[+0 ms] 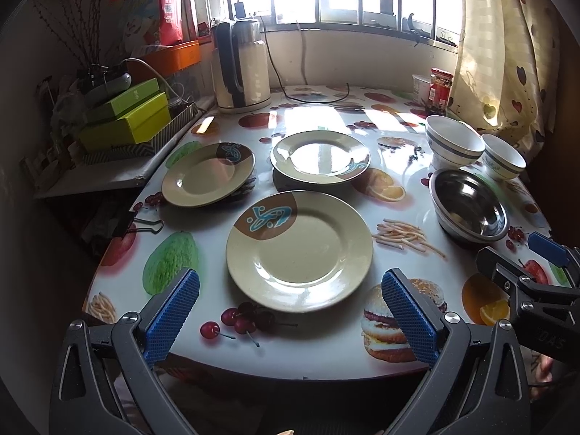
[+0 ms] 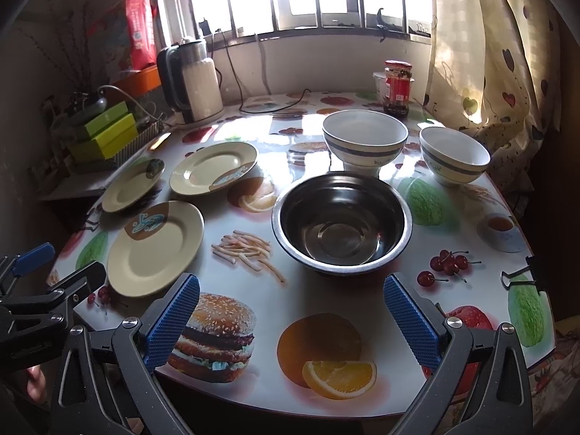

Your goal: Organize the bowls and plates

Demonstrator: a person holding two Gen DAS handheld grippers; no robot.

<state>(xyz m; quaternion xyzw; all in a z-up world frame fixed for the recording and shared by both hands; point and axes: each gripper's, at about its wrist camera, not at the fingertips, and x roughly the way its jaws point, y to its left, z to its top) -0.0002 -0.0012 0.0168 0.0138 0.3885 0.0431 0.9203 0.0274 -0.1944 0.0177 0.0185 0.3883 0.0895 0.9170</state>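
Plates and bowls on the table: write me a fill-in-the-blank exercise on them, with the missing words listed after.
1. The number of plates on the table is ____.
2. The steel bowl holds ____.
3. The white bowls with a blue band number ____.
4. The left tool and the right tool both stand ____.

Missing words: three; nothing; two; open

The glossy white desk point(image 2: 326, 301) is printed with burgers, oranges, cherries and fries. Three round cream plates point(image 1: 299, 252) each carry a brown patch with a turquoise motif. Two white ceramic bowls point(image 2: 364, 139) have grey-blue bands. The round steel bowl point(image 2: 342, 223) is dark silver.
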